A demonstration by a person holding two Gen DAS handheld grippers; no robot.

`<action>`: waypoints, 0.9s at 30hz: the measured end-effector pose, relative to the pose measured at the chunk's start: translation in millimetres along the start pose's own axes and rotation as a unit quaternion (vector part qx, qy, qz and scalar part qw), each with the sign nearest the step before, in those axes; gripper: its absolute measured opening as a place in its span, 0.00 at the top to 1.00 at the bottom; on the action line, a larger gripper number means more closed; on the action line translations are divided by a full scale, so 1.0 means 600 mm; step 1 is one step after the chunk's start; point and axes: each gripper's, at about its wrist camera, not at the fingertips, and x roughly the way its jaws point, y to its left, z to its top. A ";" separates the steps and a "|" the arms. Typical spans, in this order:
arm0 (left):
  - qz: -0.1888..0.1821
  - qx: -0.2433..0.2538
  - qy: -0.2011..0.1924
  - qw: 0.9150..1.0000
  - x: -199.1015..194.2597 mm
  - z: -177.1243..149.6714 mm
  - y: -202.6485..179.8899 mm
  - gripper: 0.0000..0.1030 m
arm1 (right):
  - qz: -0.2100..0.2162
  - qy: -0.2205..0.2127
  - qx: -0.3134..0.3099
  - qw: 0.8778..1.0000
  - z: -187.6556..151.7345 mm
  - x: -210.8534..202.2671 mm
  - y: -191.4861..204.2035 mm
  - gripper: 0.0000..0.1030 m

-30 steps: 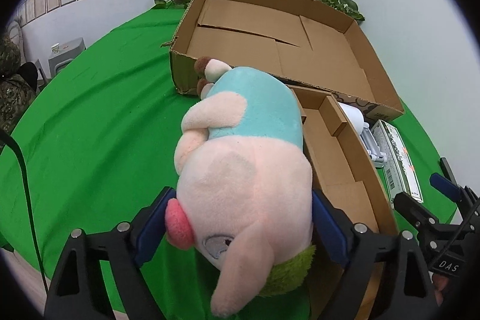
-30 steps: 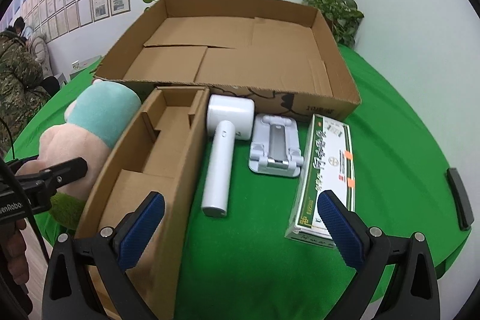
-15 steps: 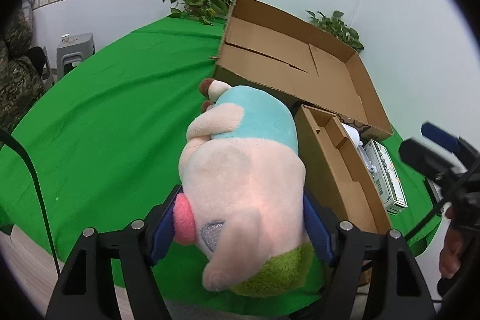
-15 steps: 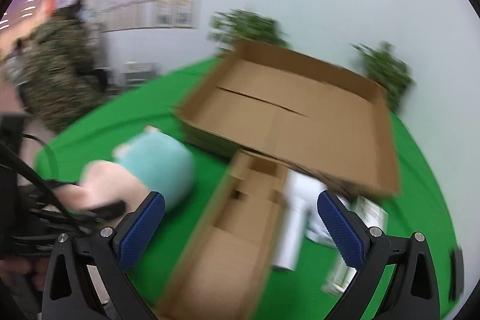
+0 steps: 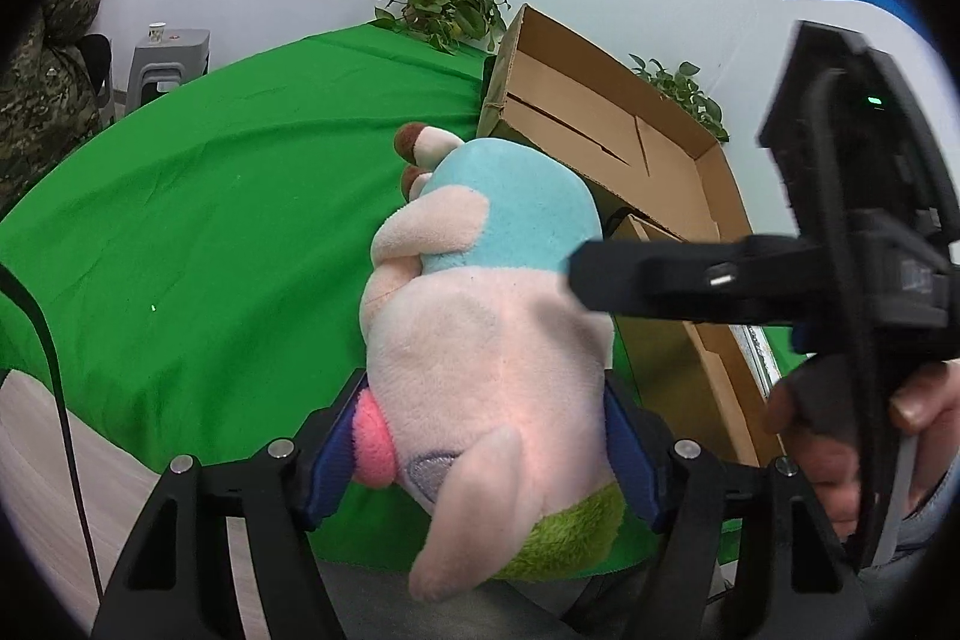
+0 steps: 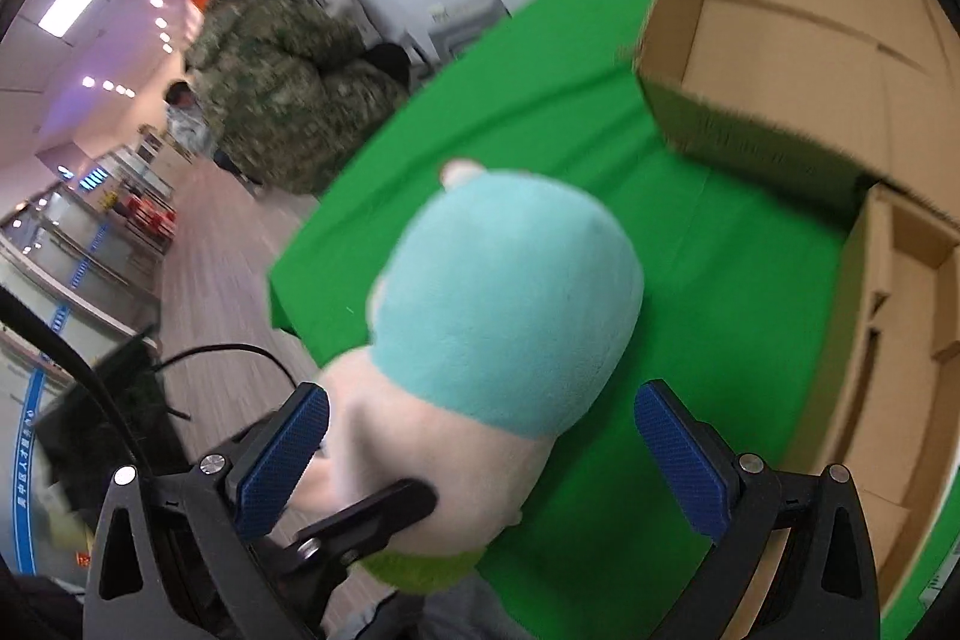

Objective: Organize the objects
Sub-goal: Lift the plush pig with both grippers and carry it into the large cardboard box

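Plush toy is clamped at the lower centre of the left wrist view between the blue pads of the left tongs, whose jaws have just been closing on its pink head. Green-covered table is seen at upper left, a large cardboard box at upper right. Right tongs are spread wide around the toy's body without pressing it.

The left gripper, low in the frame, has just been closing and its pads clamp the toy. The right gripper stands wide apart, pads touching nothing.
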 end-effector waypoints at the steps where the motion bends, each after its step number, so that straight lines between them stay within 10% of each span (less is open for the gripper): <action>1: -0.001 0.001 -0.001 1.000 -0.001 -0.001 0.001 0.30 | 0.006 0.011 0.007 1.000 0.001 0.013 0.001 0.00; 9: 0.007 0.012 -0.001 1.000 0.002 0.002 -0.004 0.33 | 0.003 0.001 0.024 1.000 -0.008 0.060 0.000 0.05; 16: 0.026 0.045 -0.002 0.999 -0.003 0.016 -0.036 0.38 | 0.008 -0.057 0.041 0.997 -0.024 0.040 -0.006 0.30; 27: -0.010 0.188 -0.141 0.972 -0.035 0.179 -0.207 0.39 | -0.024 -0.280 -0.030 0.959 0.070 -0.223 -0.019 0.35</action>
